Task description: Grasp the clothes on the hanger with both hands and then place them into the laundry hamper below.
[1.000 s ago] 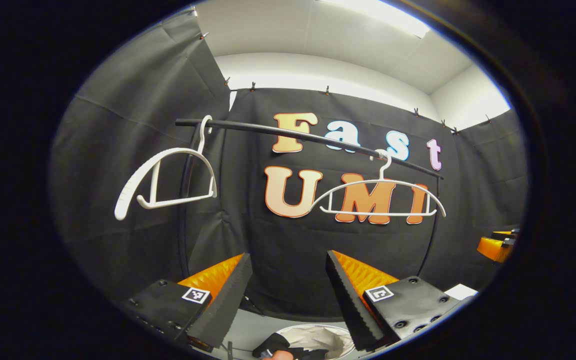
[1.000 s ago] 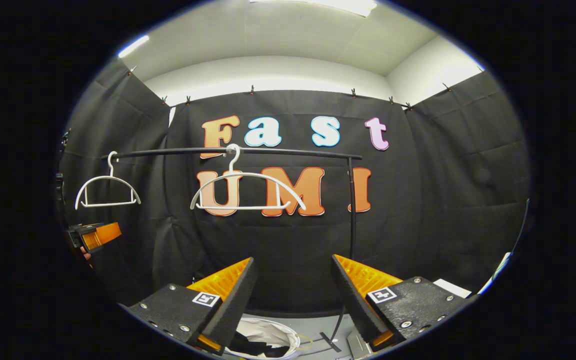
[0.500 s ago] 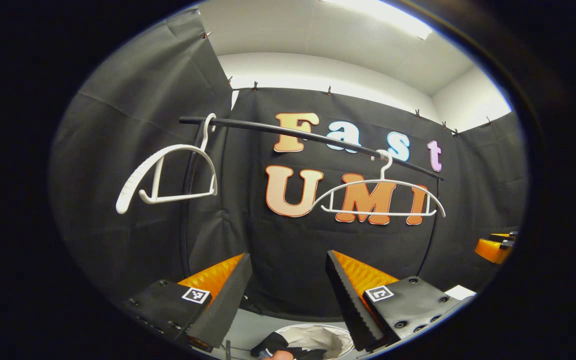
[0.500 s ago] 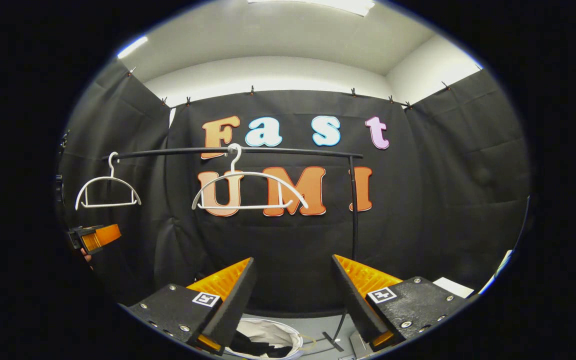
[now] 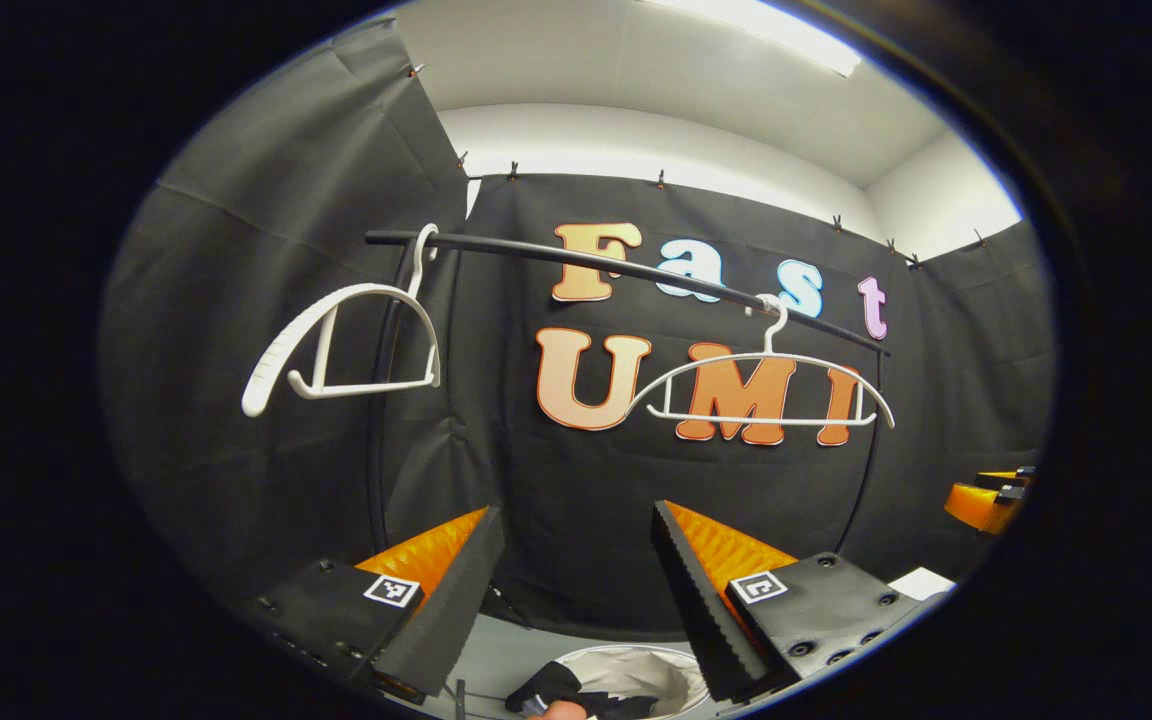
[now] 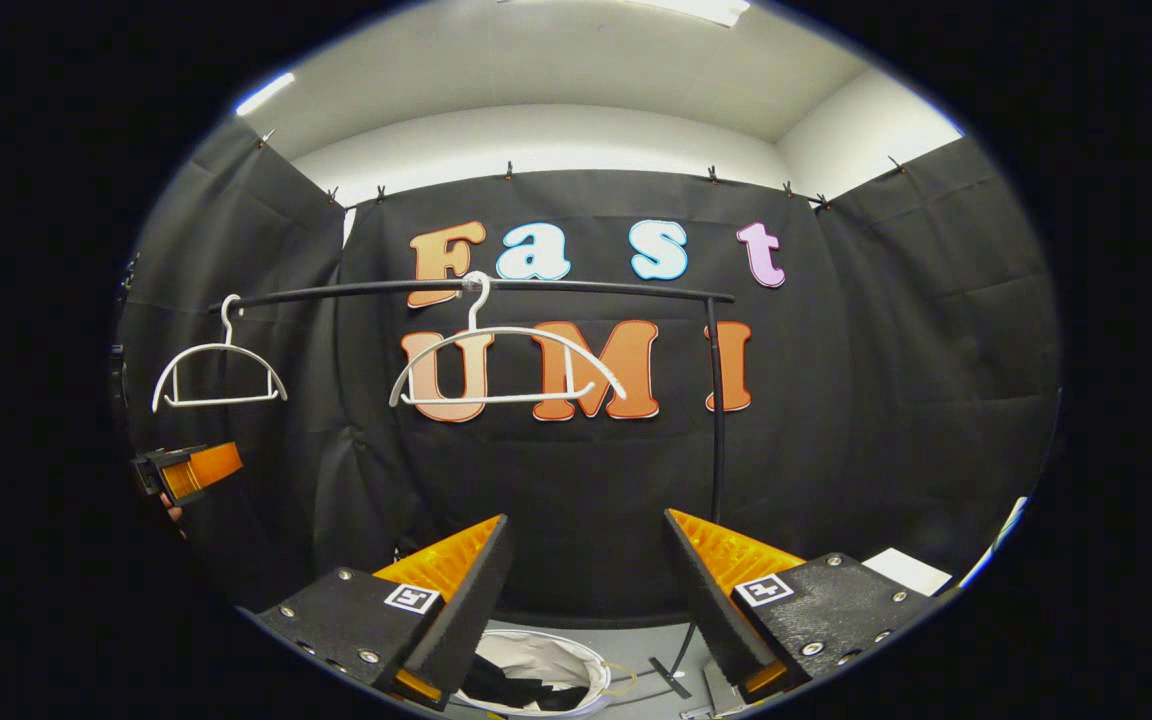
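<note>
Both white hangers hang bare on the black rail (image 6: 496, 288): one at the upper left of the right gripper view (image 6: 218, 375), the other near its centre (image 6: 506, 365). The clothes (image 6: 511, 690), a dark bundle, already lie in the white laundry hamper (image 6: 576, 662) at the bottom centre of that view, between the finger bases. The left gripper (image 5: 576, 590) and the right gripper (image 6: 586, 590) both stand with fingers spread wide and nothing between them, raised and pointed at the back wall.

Judged from this, the placing looks done, so little remains to go wrong. The dark cloth seems to sit near the hamper's rim in the left gripper view, so it could slip over the edge. A careless sweep of either gripper could also knock a hanger off the rail.
</note>
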Demonstrator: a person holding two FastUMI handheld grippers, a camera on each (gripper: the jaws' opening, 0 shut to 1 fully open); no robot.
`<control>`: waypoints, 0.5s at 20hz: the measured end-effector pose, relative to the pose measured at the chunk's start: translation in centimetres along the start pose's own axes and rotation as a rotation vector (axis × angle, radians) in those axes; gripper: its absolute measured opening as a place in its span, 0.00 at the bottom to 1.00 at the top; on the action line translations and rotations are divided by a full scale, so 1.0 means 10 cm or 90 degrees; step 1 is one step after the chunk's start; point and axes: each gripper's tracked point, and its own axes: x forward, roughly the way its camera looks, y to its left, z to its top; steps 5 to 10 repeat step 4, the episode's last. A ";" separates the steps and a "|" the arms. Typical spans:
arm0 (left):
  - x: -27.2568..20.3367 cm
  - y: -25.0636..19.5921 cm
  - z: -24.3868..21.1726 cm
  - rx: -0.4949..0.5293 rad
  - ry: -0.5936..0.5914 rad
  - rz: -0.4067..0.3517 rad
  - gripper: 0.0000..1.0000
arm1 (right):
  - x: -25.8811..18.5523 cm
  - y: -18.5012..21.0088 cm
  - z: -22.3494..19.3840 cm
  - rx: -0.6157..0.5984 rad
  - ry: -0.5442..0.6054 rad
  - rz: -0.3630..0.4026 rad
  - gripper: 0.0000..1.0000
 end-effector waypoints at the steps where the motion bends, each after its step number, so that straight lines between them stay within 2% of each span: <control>1: -0.01 0.00 0.00 0.002 0.000 0.001 0.98 | 0.00 -0.01 0.00 -0.002 0.000 0.000 1.00; 10: 0.00 0.00 0.00 0.001 -0.001 -0.002 0.98 | -0.02 -0.02 -0.01 -0.005 0.000 -0.002 1.00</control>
